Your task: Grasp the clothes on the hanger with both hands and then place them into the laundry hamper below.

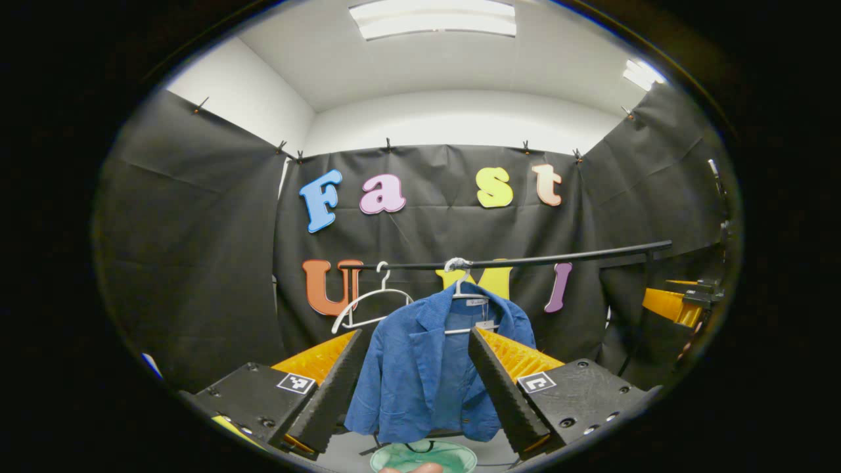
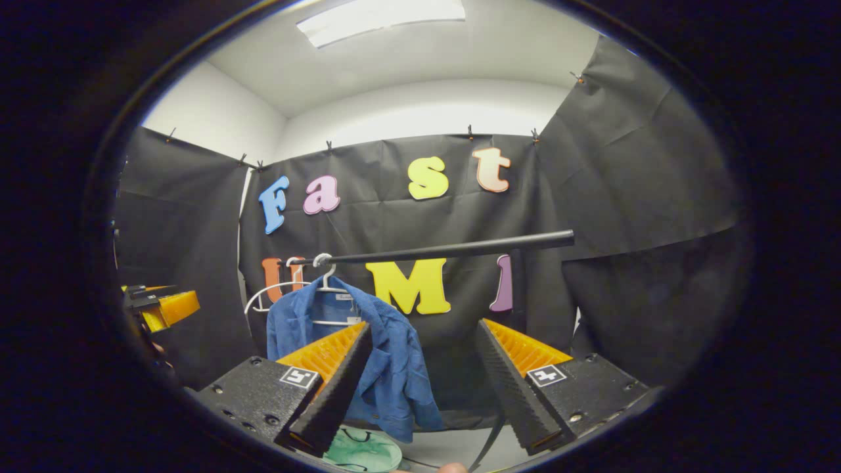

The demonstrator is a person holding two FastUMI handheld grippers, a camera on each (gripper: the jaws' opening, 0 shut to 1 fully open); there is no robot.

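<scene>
A blue jacket hangs on a white hanger from a black rail. In the left gripper view my left gripper is open and points straight at the jacket from a distance, with nothing held. In the right gripper view my right gripper is also open and empty; there the jacket hangs left of centre behind its left finger. The round green laundry hamper sits on the floor under the jacket, and its rim appears low in the right gripper view.
An empty white hanger hangs on the rail left of the jacket. The rail's upright post stands on the right. My right gripper shows at the far right edge, my left gripper at the far left edge.
</scene>
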